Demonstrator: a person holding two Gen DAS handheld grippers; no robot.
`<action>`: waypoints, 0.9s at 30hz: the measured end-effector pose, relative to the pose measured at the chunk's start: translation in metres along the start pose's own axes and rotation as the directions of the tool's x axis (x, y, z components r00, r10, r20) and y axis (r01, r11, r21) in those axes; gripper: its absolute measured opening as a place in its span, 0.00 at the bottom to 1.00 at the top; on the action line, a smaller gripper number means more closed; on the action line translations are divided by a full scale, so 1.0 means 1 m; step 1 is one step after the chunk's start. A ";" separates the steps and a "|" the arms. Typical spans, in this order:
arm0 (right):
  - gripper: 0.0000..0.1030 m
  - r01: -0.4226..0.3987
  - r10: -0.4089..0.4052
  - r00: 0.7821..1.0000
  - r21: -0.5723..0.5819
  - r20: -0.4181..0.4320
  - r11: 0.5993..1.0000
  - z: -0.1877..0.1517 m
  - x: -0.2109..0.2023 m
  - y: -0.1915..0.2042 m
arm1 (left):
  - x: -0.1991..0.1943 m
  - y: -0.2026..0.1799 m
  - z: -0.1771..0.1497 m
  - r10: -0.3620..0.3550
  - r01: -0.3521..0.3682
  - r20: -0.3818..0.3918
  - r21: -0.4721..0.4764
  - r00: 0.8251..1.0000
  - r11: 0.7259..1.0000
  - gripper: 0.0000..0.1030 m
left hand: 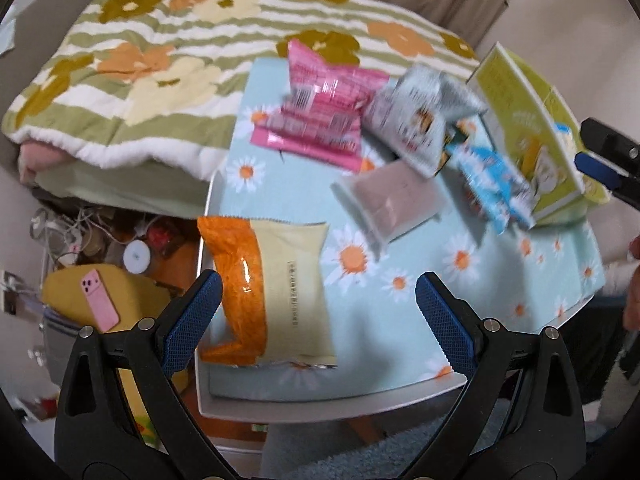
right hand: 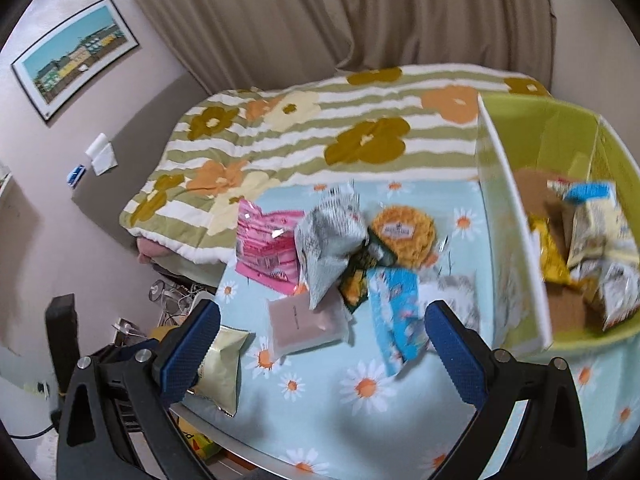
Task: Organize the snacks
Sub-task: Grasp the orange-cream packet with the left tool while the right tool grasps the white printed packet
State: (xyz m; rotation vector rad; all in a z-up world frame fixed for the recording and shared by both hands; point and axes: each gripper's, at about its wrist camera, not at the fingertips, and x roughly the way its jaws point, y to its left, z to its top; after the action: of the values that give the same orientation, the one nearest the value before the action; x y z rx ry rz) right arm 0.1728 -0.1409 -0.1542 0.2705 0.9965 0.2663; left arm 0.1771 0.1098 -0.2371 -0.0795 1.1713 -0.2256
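On a daisy-print worktop beside a bed, loose snacks lay scattered: a pink pack, a silver pouch, a blue packet, a brown bar and a round yellow biscuit pack. The left claw hung spread wide and empty above an orange-and-cream bag at the worktop's near edge. The right claw was likewise spread, holding nothing, over the pile. A green box at the right already held several packets.
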 end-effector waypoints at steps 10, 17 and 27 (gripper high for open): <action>0.99 0.033 -0.032 0.998 0.027 -0.061 0.999 -0.013 0.027 0.002 | 0.042 -0.002 -0.011 0.075 -0.073 -0.039 0.054 0.996 0.996 0.93; 0.99 0.018 -0.017 0.997 0.010 -0.080 1.000 -0.003 0.046 0.001 | 0.053 -0.002 -0.013 0.110 -0.108 -0.040 0.043 0.993 0.993 0.92; 0.99 -0.012 0.010 0.995 -0.014 -0.101 1.000 0.011 0.068 -0.002 | 0.071 0.018 -0.012 0.121 -0.127 -0.115 -0.045 0.986 0.991 0.70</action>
State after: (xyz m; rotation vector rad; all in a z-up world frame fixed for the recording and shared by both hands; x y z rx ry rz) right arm 0.2172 -0.1205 -0.2029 0.2509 1.0926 0.2996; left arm 0.1947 0.1126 -0.3095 -0.0402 1.2893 -0.0901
